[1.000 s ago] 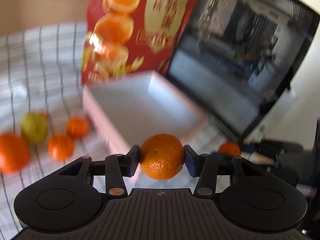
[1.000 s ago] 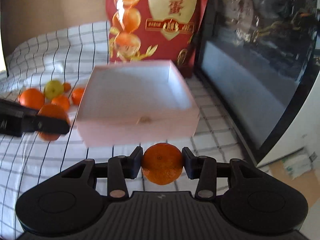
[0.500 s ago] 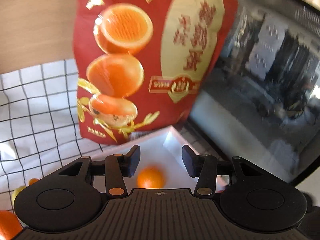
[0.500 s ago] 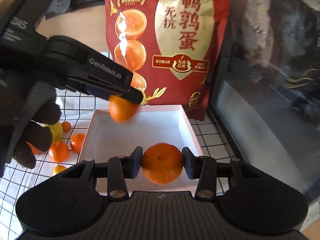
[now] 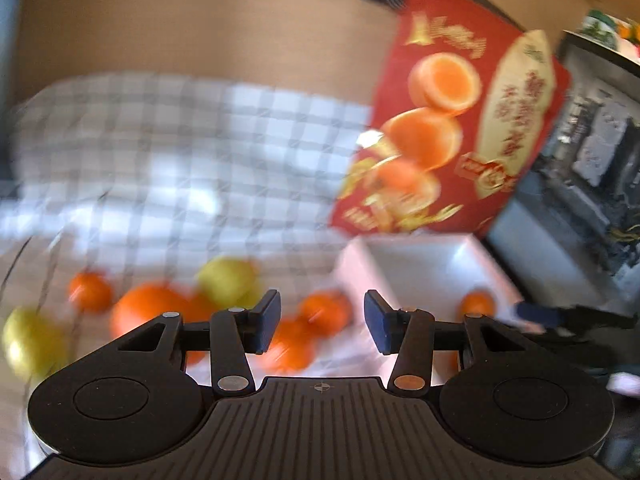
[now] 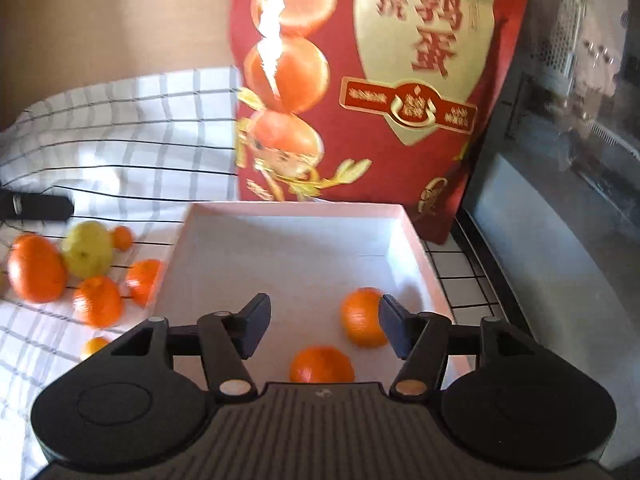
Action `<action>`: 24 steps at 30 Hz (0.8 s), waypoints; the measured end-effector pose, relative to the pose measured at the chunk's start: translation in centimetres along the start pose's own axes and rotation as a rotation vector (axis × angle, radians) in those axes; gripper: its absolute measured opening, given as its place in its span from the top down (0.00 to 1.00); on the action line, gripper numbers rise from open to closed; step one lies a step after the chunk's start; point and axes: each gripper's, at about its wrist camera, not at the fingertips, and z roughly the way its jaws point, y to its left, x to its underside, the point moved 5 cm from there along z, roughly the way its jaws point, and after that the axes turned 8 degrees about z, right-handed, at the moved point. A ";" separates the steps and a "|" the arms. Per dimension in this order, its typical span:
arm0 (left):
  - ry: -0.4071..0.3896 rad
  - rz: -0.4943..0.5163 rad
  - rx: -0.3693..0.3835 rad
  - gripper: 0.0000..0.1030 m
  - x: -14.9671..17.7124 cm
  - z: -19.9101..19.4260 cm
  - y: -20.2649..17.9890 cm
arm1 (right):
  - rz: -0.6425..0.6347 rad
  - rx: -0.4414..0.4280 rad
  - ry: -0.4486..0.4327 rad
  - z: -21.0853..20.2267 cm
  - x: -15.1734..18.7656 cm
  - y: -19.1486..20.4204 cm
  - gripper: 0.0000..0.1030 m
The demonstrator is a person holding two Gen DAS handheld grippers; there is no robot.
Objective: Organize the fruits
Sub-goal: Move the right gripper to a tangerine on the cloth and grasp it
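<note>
A white box (image 6: 416,240) stands on the checked cloth and holds two oranges, one (image 6: 362,317) near its right wall and one (image 6: 322,365) nearer me. My right gripper (image 6: 324,326) is open and empty above the box. My left gripper (image 5: 322,322) is open and empty, over the loose fruit left of the box (image 5: 476,256). That pile holds several oranges (image 5: 148,314) and yellow-green fruits (image 5: 228,280), blurred in the left wrist view. The pile also shows in the right wrist view, with oranges (image 6: 36,268) and a yellow-green fruit (image 6: 88,248).
A tall red snack bag (image 6: 380,80) stands behind the box. A dark microwave (image 6: 560,160) sits to the right of it. The left gripper's finger (image 6: 36,207) shows at the left edge of the right wrist view. The checked cloth (image 6: 140,140) covers the table.
Both grippers have opened and let their oranges go into the box. The left gripper has swung left, over the loose fruit pile. The right gripper stays over the box.
</note>
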 end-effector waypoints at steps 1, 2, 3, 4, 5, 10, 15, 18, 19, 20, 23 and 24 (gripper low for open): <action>0.014 -0.018 -0.016 0.51 1.2 -0.4 1.0 | 0.000 -0.016 -0.005 -0.9 0.4 0.3 0.40; 0.028 -0.032 -0.026 0.51 2.0 -0.7 1.8 | 0.000 -0.035 -0.006 -1.9 1.1 0.6 0.38; 0.044 -0.050 -0.035 0.51 3.0 -1.0 2.5 | -0.004 -0.052 -0.001 -2.8 2.0 1.1 0.36; 0.056 -0.070 -0.043 0.51 3.9 -1.4 3.2 | -0.013 -0.064 0.000 -3.6 2.8 1.6 0.36; 0.060 -0.094 -0.049 0.51 4.7 -1.9 3.9 | -0.033 -0.072 -0.002 -4.4 3.9 2.2 0.36; 0.064 -0.165 -0.074 0.51 7.1 -3.4 6.4 | -0.091 -0.124 0.053 -5.4 8.3 5.5 0.33; 0.047 -0.148 -0.085 0.51 7.5 -4.7 6.7 | -0.112 -0.161 0.087 -3.6 8.7 8.2 0.33; 0.051 -0.128 -0.090 0.51 7.8 -5.0 6.7 | -0.087 -0.180 0.086 -2.6 7.7 8.9 0.33; 0.053 -0.125 -0.092 0.51 8.1 -5.2 6.8 | -0.083 -0.179 0.084 -2.3 7.3 9.1 0.33; 0.055 -0.122 -0.095 0.51 8.4 -5.5 6.9 | -0.083 -0.178 0.083 -2.0 7.1 9.4 0.33; 0.067 -0.120 -0.106 0.51 9.1 -5.8 7.2 | -0.087 -0.219 0.096 -1.4 7.0 10.7 0.35; 0.072 -0.120 -0.109 0.51 9.3 -5.9 7.3 | -0.093 -0.231 0.101 -1.3 7.2 11.3 0.39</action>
